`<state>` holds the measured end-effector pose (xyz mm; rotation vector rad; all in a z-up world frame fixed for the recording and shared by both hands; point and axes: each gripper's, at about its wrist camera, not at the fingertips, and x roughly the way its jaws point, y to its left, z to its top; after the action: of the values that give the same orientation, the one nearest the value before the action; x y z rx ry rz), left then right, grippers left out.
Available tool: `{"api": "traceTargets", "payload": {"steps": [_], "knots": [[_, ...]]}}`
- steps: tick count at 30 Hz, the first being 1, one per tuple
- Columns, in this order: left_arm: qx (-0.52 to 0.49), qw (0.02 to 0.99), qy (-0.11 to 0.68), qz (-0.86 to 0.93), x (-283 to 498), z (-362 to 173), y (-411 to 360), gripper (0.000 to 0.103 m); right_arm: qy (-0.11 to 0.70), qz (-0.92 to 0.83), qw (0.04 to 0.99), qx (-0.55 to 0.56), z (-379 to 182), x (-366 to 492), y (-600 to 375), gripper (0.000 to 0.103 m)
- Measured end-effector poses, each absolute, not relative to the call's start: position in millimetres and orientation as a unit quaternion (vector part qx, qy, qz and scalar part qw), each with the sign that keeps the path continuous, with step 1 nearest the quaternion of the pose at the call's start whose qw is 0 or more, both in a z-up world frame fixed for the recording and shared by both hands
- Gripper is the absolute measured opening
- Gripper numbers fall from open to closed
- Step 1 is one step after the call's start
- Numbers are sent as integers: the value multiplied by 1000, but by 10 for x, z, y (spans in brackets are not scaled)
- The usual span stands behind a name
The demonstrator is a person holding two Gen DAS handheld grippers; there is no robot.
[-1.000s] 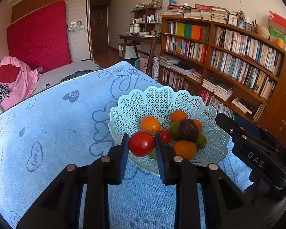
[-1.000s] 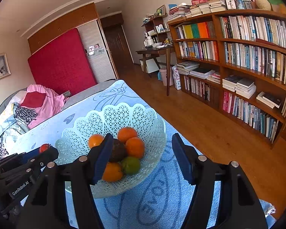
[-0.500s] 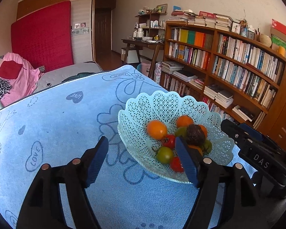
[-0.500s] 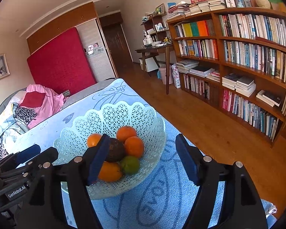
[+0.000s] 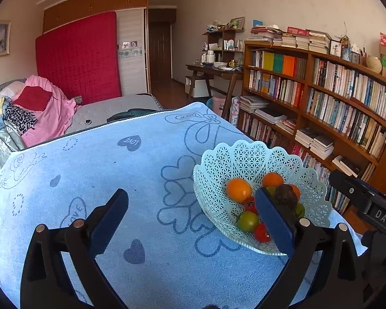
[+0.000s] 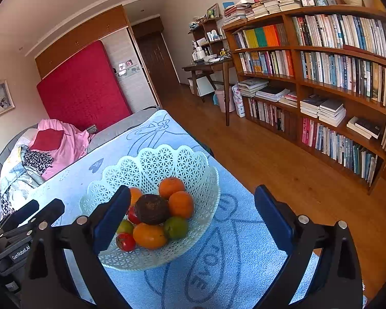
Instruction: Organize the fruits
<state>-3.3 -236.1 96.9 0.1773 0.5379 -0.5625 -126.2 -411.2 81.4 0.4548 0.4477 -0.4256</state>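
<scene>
Plastic lattice basket, scalloped rim | round fruits inside | left gripper, right gripper spread, empty

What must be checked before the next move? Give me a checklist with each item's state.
1. Left gripper open and holding nothing: ok.
2. Right gripper open and holding nothing: ok.
3. Red tomato lying inside the basket: ok.
4. Basket resting fully on the blue cloth: ok.
5. No loose fruit on the cloth in view: ok.
6. Fruit hidden behind the grippers or out of frame: cannot tell.
</scene>
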Motion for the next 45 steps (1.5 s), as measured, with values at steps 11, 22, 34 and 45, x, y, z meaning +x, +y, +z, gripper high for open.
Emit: {"api": "traceTargets", "payload": {"steps": [11,22,34,45], "knots": [[99,933,239,-252,-86,1066,-2299,98,243,-196,933,180,1031,-1325,-3938,100],[115,939,215,-242,-209,1137,-2282,98,263,-173,939,139,1054,-1415,-3663,100],[128,941,201,-239,-303,1096,-2232,98,276,-164,939,126,1051,-1406,-3564,100],[137,941,198,-239,-326,1056,-2247,98,281,-160,938,123,1026,-1373,-3563,100]]}}
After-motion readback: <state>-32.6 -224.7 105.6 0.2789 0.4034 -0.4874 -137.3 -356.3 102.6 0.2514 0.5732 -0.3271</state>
